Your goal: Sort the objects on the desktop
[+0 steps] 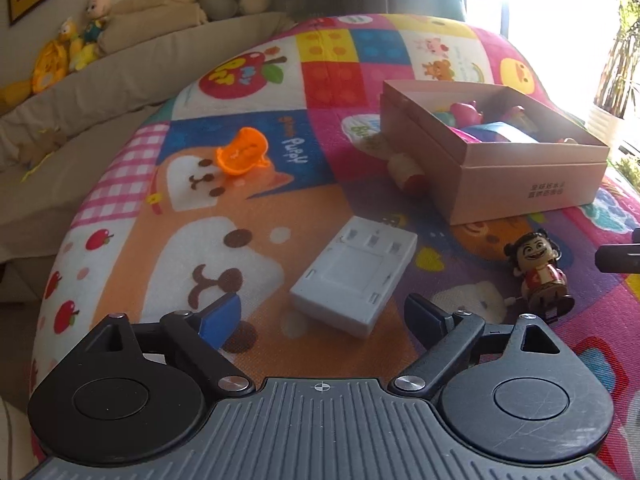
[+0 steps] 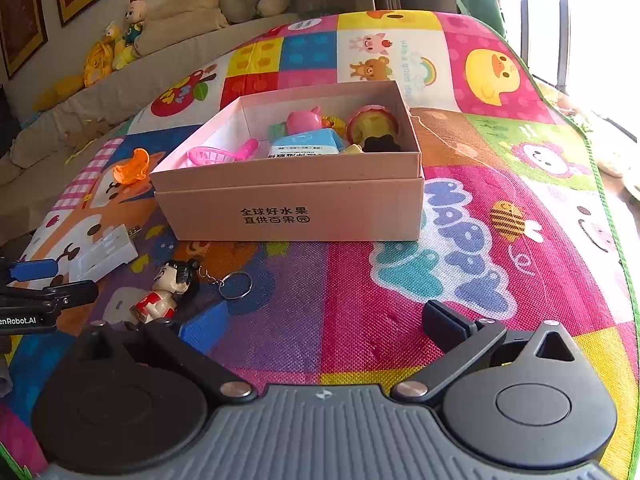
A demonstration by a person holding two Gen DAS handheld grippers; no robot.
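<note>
While both grippers' fingers stand wide and empty, bare play mat stretches right of the cardboard box; sofa behind.

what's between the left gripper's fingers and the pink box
In the left wrist view the white plastic block lies just ahead of the open left gripper; past it only bare mat runs to the pink box.

Cartoon play mat under box, charger, figurine, orange toy.
</note>
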